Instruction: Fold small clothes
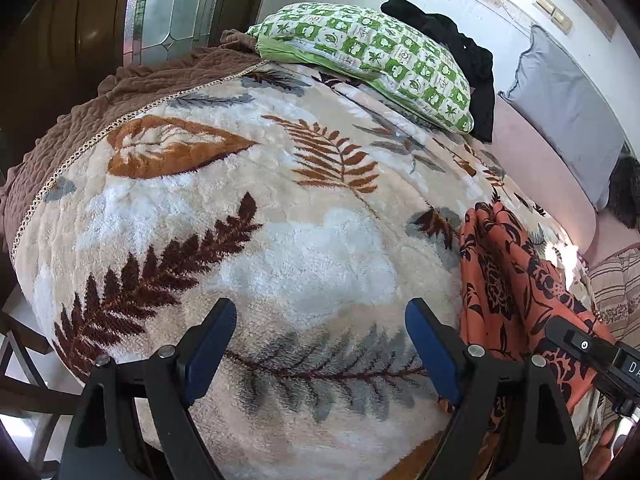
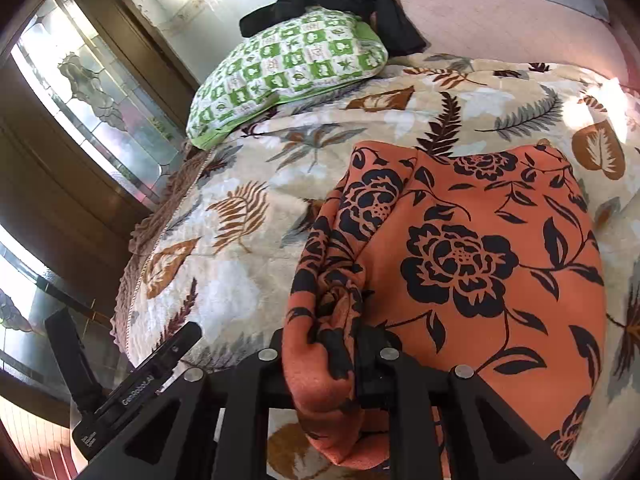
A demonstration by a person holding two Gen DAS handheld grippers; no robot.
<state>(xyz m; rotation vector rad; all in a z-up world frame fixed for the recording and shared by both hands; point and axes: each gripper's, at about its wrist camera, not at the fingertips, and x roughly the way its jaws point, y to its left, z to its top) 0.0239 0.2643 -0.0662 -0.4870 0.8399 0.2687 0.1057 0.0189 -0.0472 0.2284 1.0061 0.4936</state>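
The orange floral garment (image 2: 480, 264) is lying on the bed's leaf-print blanket (image 1: 280, 220), to the right of the left tool (image 1: 320, 356), long axis running away from the cameras. The right tool (image 2: 332, 356) is pinching its bunched near-left edge; the left tool is hanging spread, holding nothing. Counted: one orange garment, one black garment (image 2: 344, 0), one green pillow (image 1: 360, 60).

- Left wrist view looks from low over the leaf-patterned blanket (image 1: 280, 240) toward the far wall.
- Right wrist view sits close above the orange cloth (image 2: 480, 260).
- Both share the green pillow (image 1: 368, 60).
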